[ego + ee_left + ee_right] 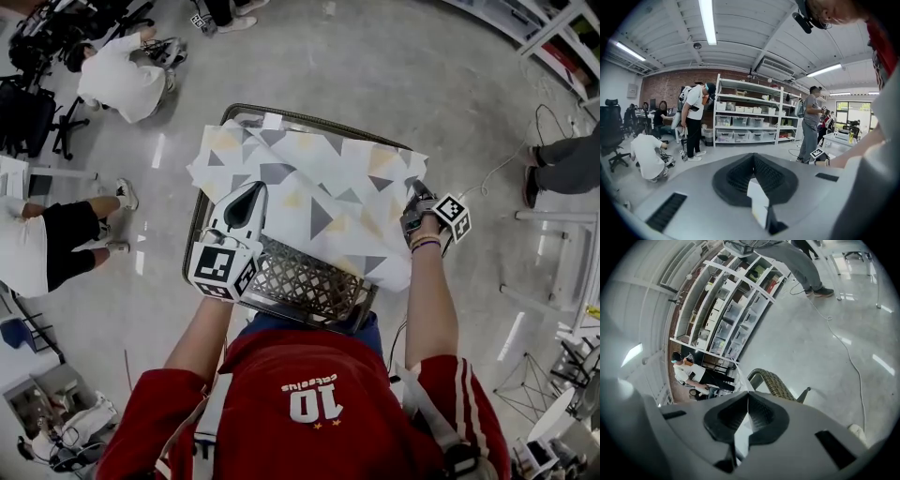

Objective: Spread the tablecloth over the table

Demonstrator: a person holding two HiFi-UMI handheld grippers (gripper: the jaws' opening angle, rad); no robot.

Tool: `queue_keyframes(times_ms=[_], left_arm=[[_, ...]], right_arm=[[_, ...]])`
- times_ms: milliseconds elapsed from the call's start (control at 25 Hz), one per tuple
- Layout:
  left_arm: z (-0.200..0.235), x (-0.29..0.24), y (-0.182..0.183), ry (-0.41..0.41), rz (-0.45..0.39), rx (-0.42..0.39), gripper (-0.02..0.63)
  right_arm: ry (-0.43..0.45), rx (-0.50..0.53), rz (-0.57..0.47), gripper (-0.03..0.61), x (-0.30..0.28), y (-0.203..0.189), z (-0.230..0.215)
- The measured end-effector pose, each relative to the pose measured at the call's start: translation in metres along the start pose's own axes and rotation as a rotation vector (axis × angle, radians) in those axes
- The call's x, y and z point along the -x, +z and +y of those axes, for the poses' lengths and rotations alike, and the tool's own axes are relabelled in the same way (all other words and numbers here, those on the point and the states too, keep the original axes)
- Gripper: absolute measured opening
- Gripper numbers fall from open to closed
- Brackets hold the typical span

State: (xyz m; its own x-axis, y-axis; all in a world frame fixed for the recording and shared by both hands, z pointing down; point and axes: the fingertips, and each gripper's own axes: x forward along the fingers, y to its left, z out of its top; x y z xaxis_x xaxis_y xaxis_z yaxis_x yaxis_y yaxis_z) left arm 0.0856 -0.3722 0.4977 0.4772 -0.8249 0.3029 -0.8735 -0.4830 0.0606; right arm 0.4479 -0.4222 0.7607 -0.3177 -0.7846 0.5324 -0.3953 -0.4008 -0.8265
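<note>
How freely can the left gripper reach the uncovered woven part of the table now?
Probably yes: the left gripper is beside the bare woven part of the table, nothing between; but it is shut on the tablecloth, which would come along.

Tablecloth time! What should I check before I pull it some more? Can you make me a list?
1. Left tool is pinching the tablecloth: ok, white cloth sits between its shut jaws.
2. Right tool is pinching it too: ok, cloth is clamped there as well.
3. Cloth covers the whole table: not ok, the woven top nearest you is bare.
4. Cloth lies flat: not ok, it is bunched in folds and layers.
5. Cloth is free of snags on the weave: cannot tell, the underside is hidden.
</note>
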Motion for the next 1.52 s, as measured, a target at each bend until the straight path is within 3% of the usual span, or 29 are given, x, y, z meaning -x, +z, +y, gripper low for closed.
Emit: queue_keyframes(times_ms=[120,400,600,1080,1240,1520], left_arm=[[0.006,0.002,0.0,0.002,0.007,-0.001,0.006],[0.031,-0.022,0.014,-0.011,0.014,-0.006,0.006],[0.037,-0.019,0.011,-0.017,0.01,-0.005,0.006],[0.035,-0.007,0.011,-0.011,0.006,-0.007,0.006],[0.035,0.001,0.012,0.002,0.001,-0.011,0.006],[0.041,0.025,0.022,0.063,-0.031,-0.008,0.006]], right_arm=[[-0.001,0.008,-0.029,0.014,0.001,0.008,-0.002],[0.04,-0.142,-0.153,0.014,-0.017,0.035,0.006],[0.04,-0.149,-0.203,0.014,-0.007,0.034,-0.001],[-0.108,0.185,-0.213,0.017,-0.002,0.042,0.006],[-0.165,0.31,-0.224,0.106,0.011,0.048,0.009],[-0.157,0.51,-0.214,0.112,0.037,0.042,0.037]])
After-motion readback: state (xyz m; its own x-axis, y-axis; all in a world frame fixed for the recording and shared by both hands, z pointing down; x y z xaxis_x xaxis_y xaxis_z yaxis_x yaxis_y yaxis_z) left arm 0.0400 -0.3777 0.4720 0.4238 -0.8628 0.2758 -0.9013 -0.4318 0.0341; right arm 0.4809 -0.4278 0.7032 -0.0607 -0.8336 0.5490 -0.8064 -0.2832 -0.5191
